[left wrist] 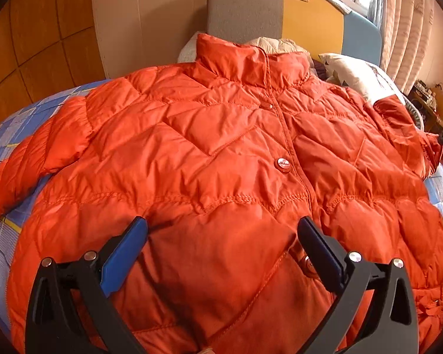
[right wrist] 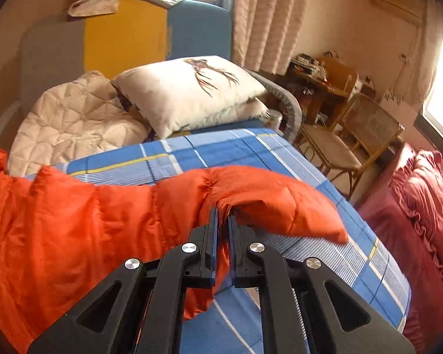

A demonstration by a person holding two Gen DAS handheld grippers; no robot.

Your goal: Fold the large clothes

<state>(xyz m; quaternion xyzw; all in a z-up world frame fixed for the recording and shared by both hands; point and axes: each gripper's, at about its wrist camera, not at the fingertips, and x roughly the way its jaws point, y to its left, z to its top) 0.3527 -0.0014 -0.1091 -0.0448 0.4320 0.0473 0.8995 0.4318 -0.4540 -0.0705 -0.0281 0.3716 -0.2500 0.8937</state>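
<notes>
orange puffer jacket spread on the bed

the orange quilted jacket (left wrist: 221, 153) lay front-up and flat, its collar standing at the far end toward the headboard. its front was closed, with a round button showing at mid-chest and chevron stitching running across both halves. one sleeve trailed out over the blue plaid cover; the other sleeve (right wrist: 251, 194) was lifted and bunched in a fold above the cover.

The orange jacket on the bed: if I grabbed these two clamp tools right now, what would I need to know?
Left gripper: open, hovering over the jacket's lower front, holding nothing.
Right gripper: shut on the sleeve.
Jacket lies front up, buttoned, spread on the plaid bed, collar toward the headboard.
Done: sleeve gripped.
Left: every fold.
</notes>
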